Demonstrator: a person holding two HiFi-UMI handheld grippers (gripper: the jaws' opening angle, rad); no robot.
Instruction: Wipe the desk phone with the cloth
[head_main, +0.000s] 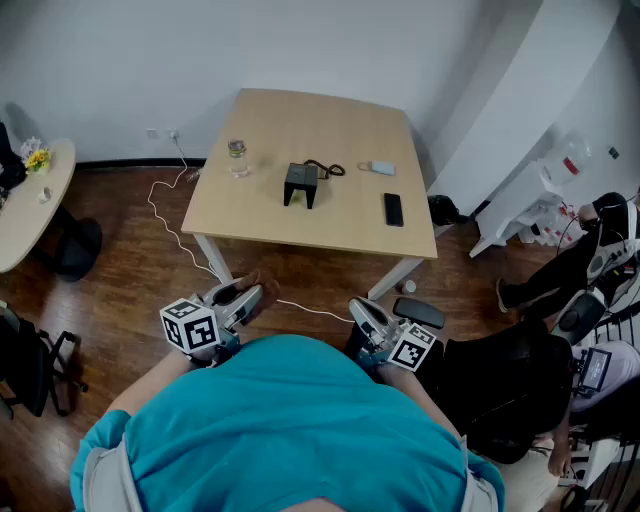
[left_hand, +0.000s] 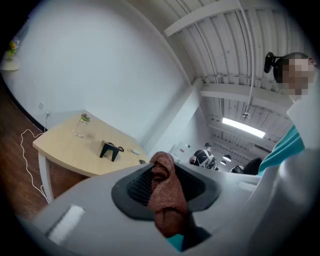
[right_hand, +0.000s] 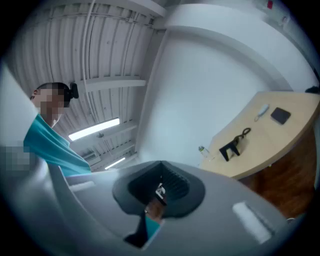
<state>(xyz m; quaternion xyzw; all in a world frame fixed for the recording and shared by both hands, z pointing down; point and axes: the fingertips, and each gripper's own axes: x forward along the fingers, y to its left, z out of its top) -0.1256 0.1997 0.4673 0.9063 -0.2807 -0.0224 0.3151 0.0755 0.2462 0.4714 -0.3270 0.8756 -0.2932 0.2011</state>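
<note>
The black desk phone (head_main: 301, 184) with its curled cord stands in the middle of a light wooden table (head_main: 260, 225), well ahead of me. It also shows in the left gripper view as the phone (left_hand: 110, 150) and in the right gripper view as the phone (right_hand: 231, 148). Both grippers are held close to my body, far from the table. My left gripper (head_main: 243, 297) (left_hand: 162, 172) is shut on a reddish-brown cloth (left_hand: 166, 200) that hangs bunched between its jaws. My right gripper (head_main: 368, 316) (right_hand: 160, 189) is shut with nothing held.
On the table are a clear bottle (head_main: 237, 158), a small pale object (head_main: 379, 168) and a black smartphone (head_main: 393, 208). A white cable (head_main: 168, 228) trails over the wooden floor. A round table (head_main: 30, 205) stands left; a person (head_main: 590, 270) sits at right beside dark chairs (head_main: 500, 385).
</note>
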